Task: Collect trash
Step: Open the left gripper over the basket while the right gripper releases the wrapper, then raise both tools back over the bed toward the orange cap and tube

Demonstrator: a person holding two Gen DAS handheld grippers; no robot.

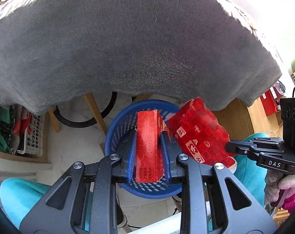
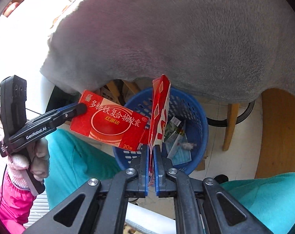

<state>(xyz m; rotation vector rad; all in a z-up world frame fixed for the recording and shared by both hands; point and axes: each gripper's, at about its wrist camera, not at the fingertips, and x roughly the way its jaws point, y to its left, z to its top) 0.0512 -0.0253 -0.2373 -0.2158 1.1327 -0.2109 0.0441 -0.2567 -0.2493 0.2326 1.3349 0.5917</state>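
left wrist view gives us the red box [image 1: 149, 146] edge-on: a slim orange-red carton with a printed date code running down its narrow side. it sits between the blue pads of the left claw [image 1: 148, 152], which is clamped on it, and hangs right over the blue basket [image 1: 116, 132]. just to its right we see the red pack [image 1: 198, 132], a flatter carton with white logo squares, tilted and held at its lower right corner by the right claw [image 1: 230, 148]; the two cartons are close, and we cannot tell whether they touch.

right wrist view turns things around. here the red pack [image 2: 160, 115] stands edge-on and upright, pinched between the pads of the right claw [image 2: 151, 156], above the basket [image 2: 198, 117]. the red box [image 2: 110, 120] shows its broad face, with yellow chinese lettering, a dark red circle and "20" at one corner, gripped at its far left end by the left claw [image 2: 80, 108].

only this view shows us the basket's inside: crumpled wrappers [image 2: 176, 140] lie at the bottom. a grey blanket [image 1: 128, 48] drapes above the basket in both views.
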